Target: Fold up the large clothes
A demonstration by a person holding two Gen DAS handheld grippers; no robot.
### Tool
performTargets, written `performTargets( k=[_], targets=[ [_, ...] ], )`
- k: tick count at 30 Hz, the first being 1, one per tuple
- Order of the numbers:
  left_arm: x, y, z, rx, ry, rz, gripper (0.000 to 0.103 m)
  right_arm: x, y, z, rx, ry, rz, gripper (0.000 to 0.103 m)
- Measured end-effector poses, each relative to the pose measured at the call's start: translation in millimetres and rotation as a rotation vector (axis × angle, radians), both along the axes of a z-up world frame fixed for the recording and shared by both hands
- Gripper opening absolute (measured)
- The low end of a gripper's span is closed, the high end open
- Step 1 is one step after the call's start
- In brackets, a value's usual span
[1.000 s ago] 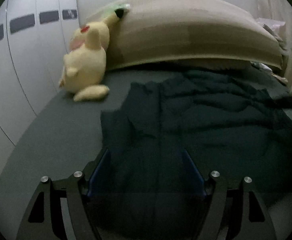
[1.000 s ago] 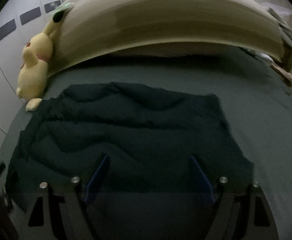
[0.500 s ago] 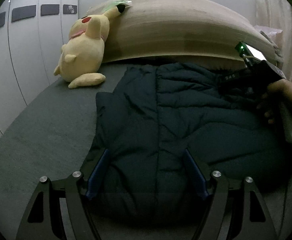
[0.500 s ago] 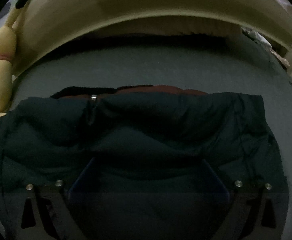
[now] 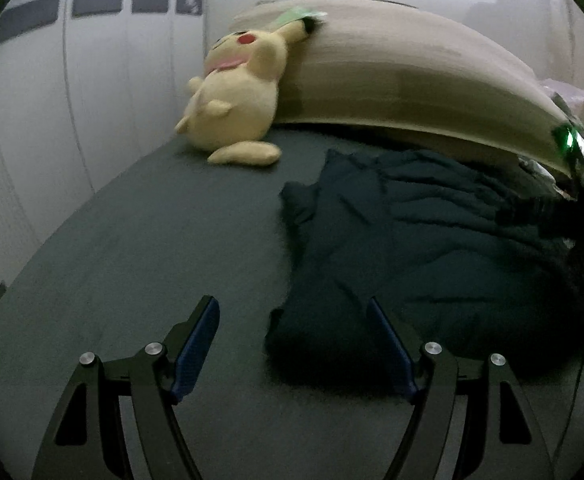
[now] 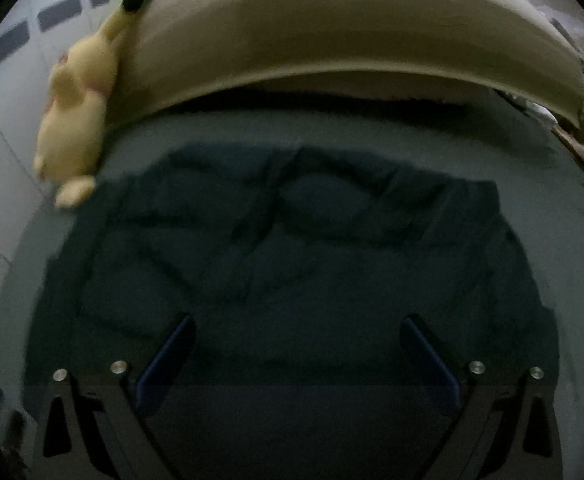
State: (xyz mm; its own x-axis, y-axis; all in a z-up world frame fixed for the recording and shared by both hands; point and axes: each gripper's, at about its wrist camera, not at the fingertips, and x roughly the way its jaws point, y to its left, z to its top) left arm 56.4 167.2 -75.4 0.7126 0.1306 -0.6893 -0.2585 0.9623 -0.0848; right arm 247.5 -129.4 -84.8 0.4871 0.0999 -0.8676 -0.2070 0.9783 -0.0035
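Jacket (image 6: 292, 264), a dark quilted one, lies spread and rumpled on the grey bed (image 5: 140, 248), filling most of the mattress below the headboard. No brand mark, label or lettering can be read on it in this dim, blurred light. Behind it the pale wooden headboard (image 5: 404, 76) runs across the top of the bed, and white wardrobe doors (image 5: 92, 100) with dark rectangular insets stand along the side; one inset carries a small pale mark too blurred to read. A yellow plush toy (image 5: 236, 96) with a red cheek patch leans against the headboard's end, near the jacket's far corner but apart from it.

Left gripper (image 5: 292, 354) hangs over the jacket's near edge, jaws apart, with one finger over the fabric and the other over bare sheet, nothing clasped. Right gripper (image 6: 298, 356) hovers above the middle of the jacket; its jaws have just been opening and stand wide, released, the fabric lying flat beneath them.
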Motion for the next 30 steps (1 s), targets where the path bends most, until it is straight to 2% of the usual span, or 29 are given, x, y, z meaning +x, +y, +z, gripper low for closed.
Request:
performTargets(
  k=[2,4,6,8,13,15,20,23,27,30],
  targets=[
    [-5.6,3.2,0.4,-0.021,0.024,0.018,0.076,3.6,2.9,-21.0,-0.026,0.042,0.000,0.103],
    [-11.9,4.4,2.1,-0.027,0.047,0.020,0.076,10.7,-1.5,-25.2,0.005,0.061,-0.034,0.103],
    [-19.1,5.6,4.6,-0.014,0.048,0.026,0.076,11.7,-4.3,-17.6,0.018,0.079,-0.051,0.103],
    [-26.4,9.0,5.6,-0.011,0.053,0.041,0.076,5.5,-7.3,-2.2,0.049,0.059,-0.035,0.103],
    [-45.0,20.4,2.7,-0.071,0.065,0.101,0.076,-51.3,-26.6,21.4,0.101,0.001,0.005,0.103],
    [-51.4,21.4,1.9,-0.083,0.076,0.122,0.076,-69.7,-33.0,13.3,0.134,-0.001,-0.014,0.103],
    [-58.5,15.4,12.1,-0.092,0.096,0.118,0.076,-62.4,-30.4,-22.4,0.101,0.027,-0.012,0.103],
    [-65.2,10.4,22.7,-0.059,0.084,0.103,0.076,-63.0,-34.2,-13.5,0.129,0.054,-0.042,0.103],
    [-70.2,4.9,29.3,-0.039,0.092,0.104,0.077,-80.8,-51.0,0.7,0.199,0.013,-0.048,0.103],
    [-69.0,1.3,30.1,-0.055,0.108,0.102,0.076,-78.6,-64.9,-26.1,0.151,0.064,-0.090,0.103]
  ],
)
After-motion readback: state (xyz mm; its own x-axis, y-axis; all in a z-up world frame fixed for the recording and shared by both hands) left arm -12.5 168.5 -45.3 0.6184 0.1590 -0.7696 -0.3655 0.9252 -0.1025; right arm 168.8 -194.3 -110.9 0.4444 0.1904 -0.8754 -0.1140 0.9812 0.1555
